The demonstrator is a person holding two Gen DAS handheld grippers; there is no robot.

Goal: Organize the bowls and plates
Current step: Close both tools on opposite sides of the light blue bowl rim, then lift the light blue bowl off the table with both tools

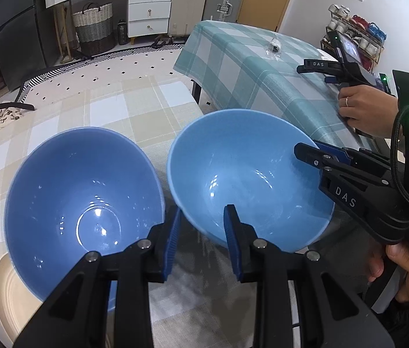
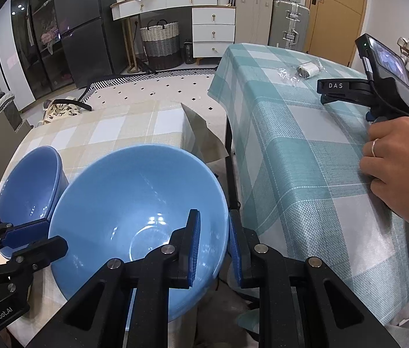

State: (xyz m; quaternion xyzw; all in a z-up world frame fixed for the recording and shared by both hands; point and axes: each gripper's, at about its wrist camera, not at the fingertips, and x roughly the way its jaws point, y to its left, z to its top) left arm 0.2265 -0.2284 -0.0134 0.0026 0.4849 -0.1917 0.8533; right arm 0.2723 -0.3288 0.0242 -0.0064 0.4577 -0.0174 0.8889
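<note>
Two blue bowls are over the beige checked table (image 1: 123, 101). The darker bowl (image 1: 82, 191) rests on a cream plate (image 1: 10, 298) at the left; it also shows in the right wrist view (image 2: 27, 191). The lighter bowl (image 1: 248, 179) (image 2: 137, 211) is tilted at the table's right edge. My left gripper (image 1: 201, 243) straddles the lighter bowl's near rim, jaws apart. My right gripper (image 2: 214, 249) (image 1: 317, 153) is shut on the lighter bowl's right rim, one pad inside and one outside.
A table with a teal checked cloth (image 2: 300, 145) stands at the right, across a narrow gap. Another person's hand (image 2: 401, 168) holds a third gripper (image 2: 349, 90) on it. A small plastic-wrapped item (image 2: 306, 71) lies at its far end.
</note>
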